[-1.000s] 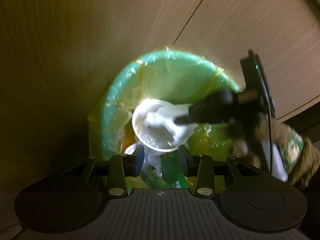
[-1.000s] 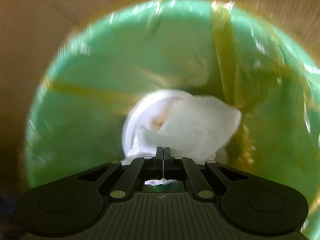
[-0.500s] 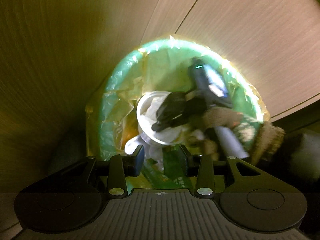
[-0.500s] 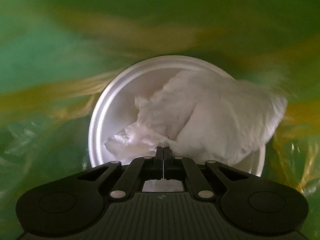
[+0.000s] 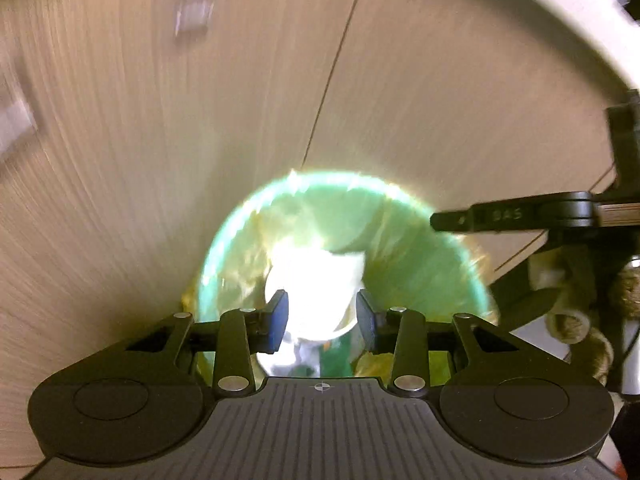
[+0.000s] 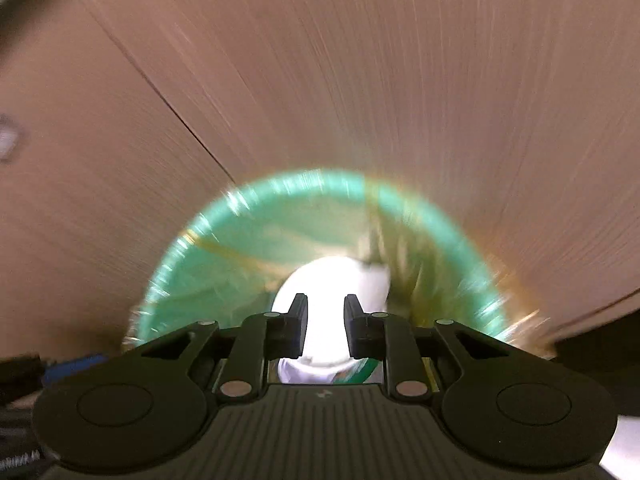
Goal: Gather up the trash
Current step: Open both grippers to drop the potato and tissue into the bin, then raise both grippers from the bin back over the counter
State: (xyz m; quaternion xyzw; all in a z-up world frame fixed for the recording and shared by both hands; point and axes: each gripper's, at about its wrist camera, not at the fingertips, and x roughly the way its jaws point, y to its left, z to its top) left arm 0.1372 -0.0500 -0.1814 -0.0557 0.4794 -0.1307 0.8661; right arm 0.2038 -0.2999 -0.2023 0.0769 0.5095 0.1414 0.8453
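A green trash bin [image 5: 224, 264] with a yellowish liner stands on the wood floor, also in the right wrist view [image 6: 192, 264]. Inside lies a white round cup or bowl [image 5: 316, 280] holding a crumpled white tissue [image 5: 352, 260]; both show blurred in the right wrist view [image 6: 326, 280]. My left gripper [image 5: 321, 314] is open and empty above the bin. My right gripper [image 6: 326, 326] is open and empty, raised above the bin; its side shows at the right of the left wrist view [image 5: 512, 216].
Light wood floor planks [image 5: 160, 160] surround the bin. A pale curved edge [image 5: 560, 40] runs across the upper right of the left wrist view. Other trash, green and white, lies under the bowl [image 5: 336, 360].
My right gripper opened and let go of the white tissue, which now lies in the bowl in the bin. Both grippers have pulled back up away from the bin.
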